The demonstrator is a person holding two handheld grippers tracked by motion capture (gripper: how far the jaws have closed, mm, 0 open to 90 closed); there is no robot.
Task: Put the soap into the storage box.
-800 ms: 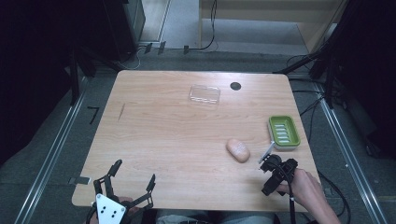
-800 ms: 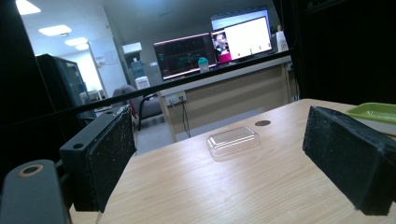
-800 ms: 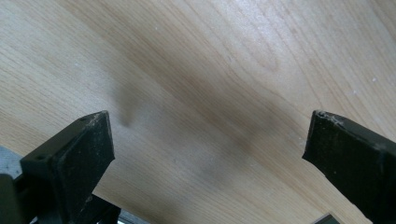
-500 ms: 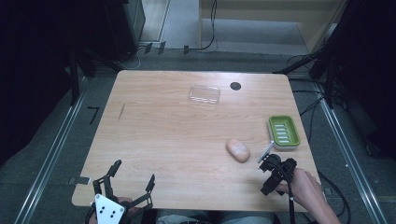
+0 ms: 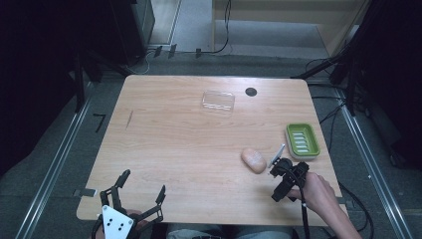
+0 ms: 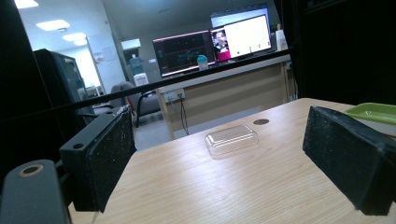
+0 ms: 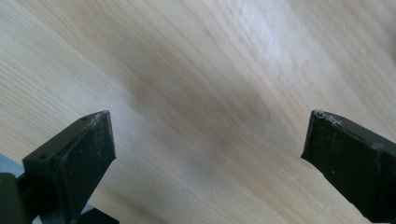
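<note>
Pale wood table [image 5: 189,149] under dim light carries a pinkish oval soap [image 5: 254,160] near its right front, and comparing with the frames of a moment ago nothing has shifted: the right gripper [image 5: 281,175] hangs just beside the soap, jaws spread wide over bare wood with nothing between them, so I judge the pick-up has not begun. Left gripper [image 5: 138,195] rests at the near edge, well apart, its jaws likewise released and empty. A green soap dish [image 5: 302,140] sits just behind the right gripper and a clear plastic lid [image 5: 218,100] lies far off; nothing blocks the short reach to the soap.
</note>
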